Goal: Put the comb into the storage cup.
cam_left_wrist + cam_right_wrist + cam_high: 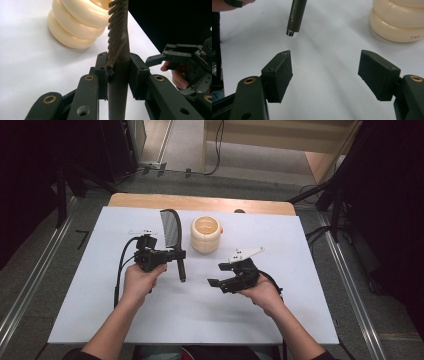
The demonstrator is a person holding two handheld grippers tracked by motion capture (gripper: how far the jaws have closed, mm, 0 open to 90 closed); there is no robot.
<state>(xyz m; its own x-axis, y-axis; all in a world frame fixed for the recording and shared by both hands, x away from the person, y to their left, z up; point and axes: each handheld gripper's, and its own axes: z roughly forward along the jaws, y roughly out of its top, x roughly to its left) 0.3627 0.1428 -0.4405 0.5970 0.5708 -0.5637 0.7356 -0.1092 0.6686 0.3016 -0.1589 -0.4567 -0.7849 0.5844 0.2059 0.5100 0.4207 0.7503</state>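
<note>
**Comb gripped at the neck, free end hanging loose**

The left gripper (176,254) has its jaws closed on the comb (171,230), clamping it just where the teeth end and the round handle begins. In the left gripper view the pads press the shaft from both sides, and the lowest teeth sit right against one pad. The right gripper (219,274) holds nothing; its jaws stand wide apart, near the handle tip, with white table (100,295) between them.

What could go wrong, as I judge it:
- The grip is narrow and on a round shaft, so the comb may twist or pivot between the pads if either end is pushed.
- The teeth touching the pad could bend or catch if the jaws squeeze harder or the comb slides.
- The head reaches toward the cup (205,234), which stands just beside it; a swing to the right could knock the cup.
- If the right gripper goes for the handle, its open jaws could nudge the tip and lever the comb out of the left grip before it closes.

The comb's long axis runs roughly front to back over the table. The toothed head points away from the person, toward the far edge; the handle points back toward the person, its metal-capped tip nearest the right gripper. The teeth face the cup's side. Whether the comb rests on the table or hangs just above it, I cannot tell.
</note>
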